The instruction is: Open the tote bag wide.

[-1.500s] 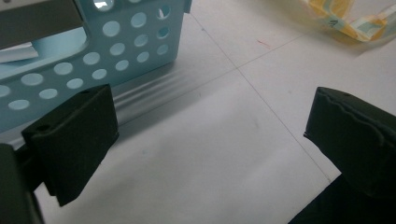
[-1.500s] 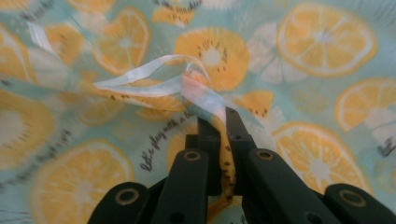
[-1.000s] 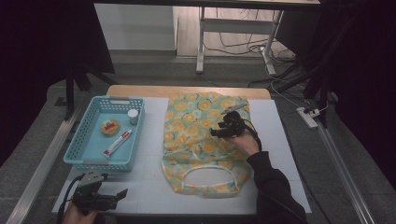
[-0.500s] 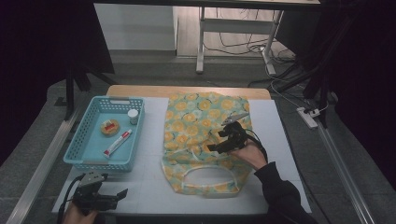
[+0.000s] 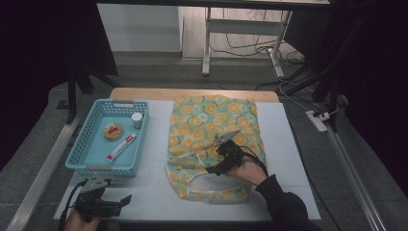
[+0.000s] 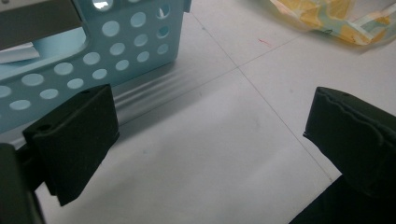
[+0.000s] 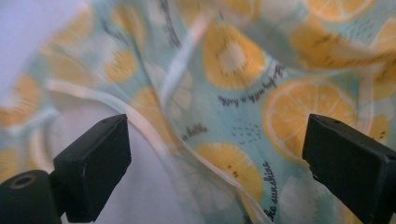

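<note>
A soft cloth bag (image 5: 211,130) lies flat on the white table, in the middle. It is light green with lots of yellow orange slices on it and small black writing. Its white strap makes a loop at the near end. The cloth is a bit wrinkled there.

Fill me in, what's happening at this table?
A person works a claw in each hand. The right claw is open over the near end of an orange-print cloth bag lying flat on the table; its jaws have just been opening, with nothing pinched between them. The left claw waits open at the near edge, beside a blue basket holding a tube and small jars.
</note>
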